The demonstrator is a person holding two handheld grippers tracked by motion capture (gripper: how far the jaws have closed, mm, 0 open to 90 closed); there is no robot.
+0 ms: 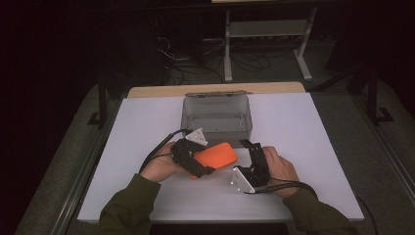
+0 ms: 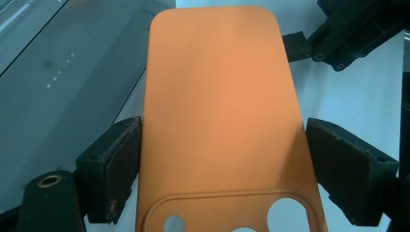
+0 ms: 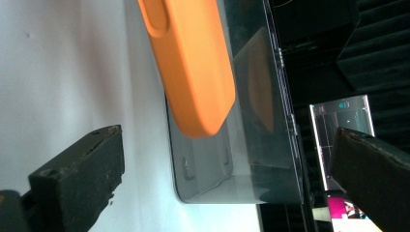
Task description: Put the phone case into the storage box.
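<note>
An orange phone case (image 1: 218,155) with camera cutouts hangs just above the white table, in front of a grey see-through box (image 1: 218,128). My left gripper (image 1: 201,160) is shut on the case. In the left gripper view its pads (image 2: 121,164) press the two long edges of the case (image 2: 217,96) near the cutouts. To the right of the case my right gripper (image 1: 254,147) stands open and holds nothing. In the right gripper view its jaws are wide apart (image 3: 227,179), and the case's rounded end (image 3: 193,63) lies ahead of them, in front of the box (image 3: 270,145).
The box (image 2: 63,87) stands at the back middle of the table (image 1: 303,127), with its hinged lid raised behind it. Part of the right gripper (image 2: 338,34) shows beyond the case's far corner. A metal frame and cables lie on the floor behind the table.
</note>
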